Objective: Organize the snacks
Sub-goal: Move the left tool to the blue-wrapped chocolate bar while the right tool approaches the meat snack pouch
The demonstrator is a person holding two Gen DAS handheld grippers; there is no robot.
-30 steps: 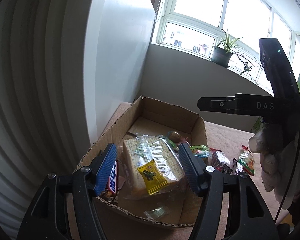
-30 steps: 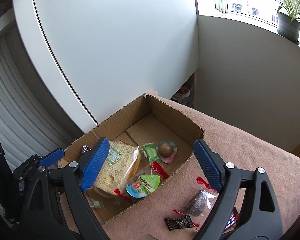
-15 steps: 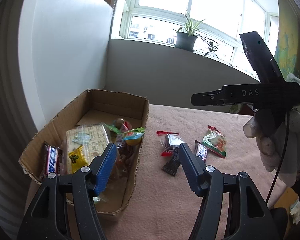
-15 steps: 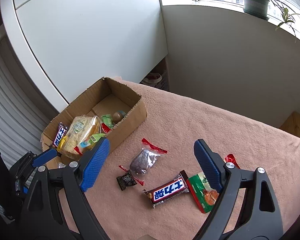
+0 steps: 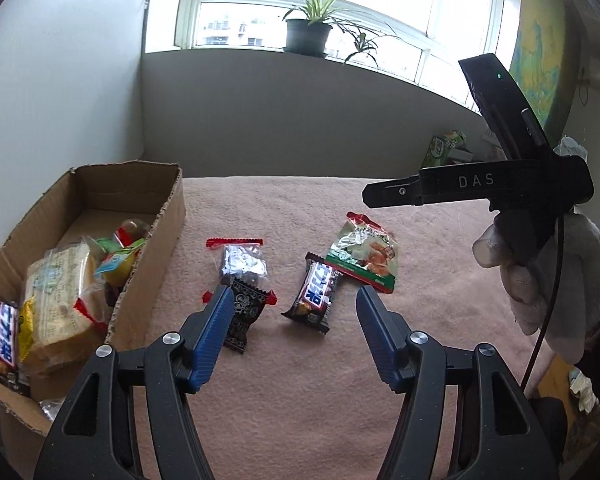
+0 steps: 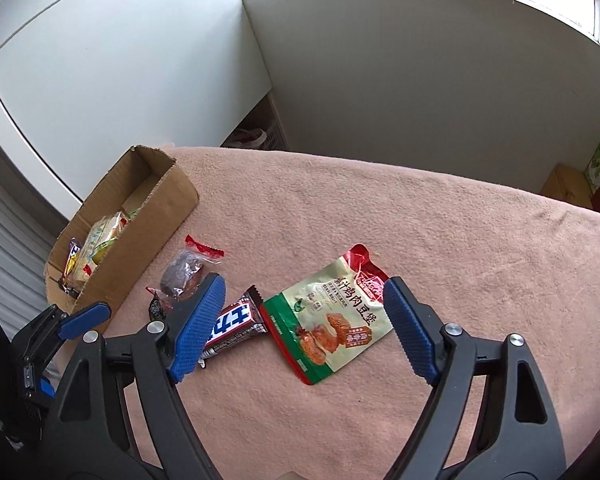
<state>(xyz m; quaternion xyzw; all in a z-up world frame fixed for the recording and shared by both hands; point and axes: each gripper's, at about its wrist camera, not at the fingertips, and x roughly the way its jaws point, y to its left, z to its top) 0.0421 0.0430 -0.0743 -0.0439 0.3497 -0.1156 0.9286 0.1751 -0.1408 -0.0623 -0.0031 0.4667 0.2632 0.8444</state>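
Left claw [image 5: 294, 312]: we hold it wide, empty | right claw [image 6: 304, 312]: wide above green-and-red foil snack pouch [image 6: 332, 320] | brown cardboard box [image 6: 140, 236]: holds snacks | pink-clothed table [image 6: 380, 208]

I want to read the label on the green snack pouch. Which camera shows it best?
The right wrist view: the green snack pouch lies large and flat between the open right gripper, print legible. The left wrist view shows it smaller, farther off, glare-washed.
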